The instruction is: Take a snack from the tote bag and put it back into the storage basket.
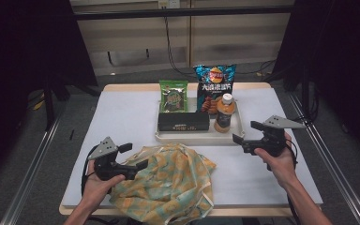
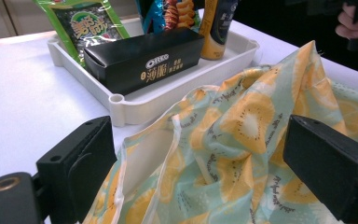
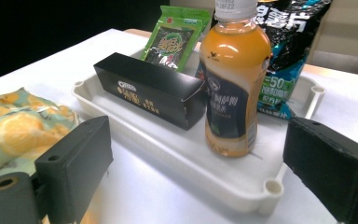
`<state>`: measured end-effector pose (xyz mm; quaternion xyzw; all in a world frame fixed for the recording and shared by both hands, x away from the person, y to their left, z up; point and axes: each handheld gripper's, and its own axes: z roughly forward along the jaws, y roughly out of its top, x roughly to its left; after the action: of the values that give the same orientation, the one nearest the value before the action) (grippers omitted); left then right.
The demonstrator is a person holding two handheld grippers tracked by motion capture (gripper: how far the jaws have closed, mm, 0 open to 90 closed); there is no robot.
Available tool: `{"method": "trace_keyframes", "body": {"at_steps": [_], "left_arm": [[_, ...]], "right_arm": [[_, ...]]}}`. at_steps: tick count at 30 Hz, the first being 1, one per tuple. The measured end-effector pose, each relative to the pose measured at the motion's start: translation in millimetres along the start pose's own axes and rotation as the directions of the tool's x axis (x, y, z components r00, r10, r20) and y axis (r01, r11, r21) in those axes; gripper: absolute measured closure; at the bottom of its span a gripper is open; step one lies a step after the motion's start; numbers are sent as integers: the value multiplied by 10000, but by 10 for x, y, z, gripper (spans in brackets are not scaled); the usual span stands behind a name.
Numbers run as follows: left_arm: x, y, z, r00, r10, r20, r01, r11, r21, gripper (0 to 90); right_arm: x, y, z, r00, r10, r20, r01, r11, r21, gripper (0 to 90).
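Observation:
A crumpled fabric bag printed with orange and kiwi slices lies at the table's near edge. My left gripper rests at the bag's left side, and in the left gripper view its jaws stand wide open over the fabric without pinching it. A white tray behind the bag holds a black Oreo box, an orange drink bottle, a green snack packet and a dark crisp bag. My right gripper hovers open just right of the tray, with its jaws facing the bottle.
The white tabletop has bare room left of the tray and at the front right. Metal rails run along both sides of the table, and cables hang at the back wall. The right hand shows far off in the left gripper view.

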<state>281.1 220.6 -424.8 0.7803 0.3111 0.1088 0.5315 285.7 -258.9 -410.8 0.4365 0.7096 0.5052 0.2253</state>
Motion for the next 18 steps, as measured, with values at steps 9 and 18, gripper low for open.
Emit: {"method": "trace_keyframes", "body": {"at_steps": [9,18], "left_arm": [[-9,-66,-93,9986,-108,-526,104,9999,-80,87],[-122,-140,-165,9962,5,-875,-17,9999,-140,70]], "right_arm": [[151,-198,-326,9996,180,221,-180,9998,33,75],[178,-437,-644,9966,511,639,-514,9987,19,74]]}}
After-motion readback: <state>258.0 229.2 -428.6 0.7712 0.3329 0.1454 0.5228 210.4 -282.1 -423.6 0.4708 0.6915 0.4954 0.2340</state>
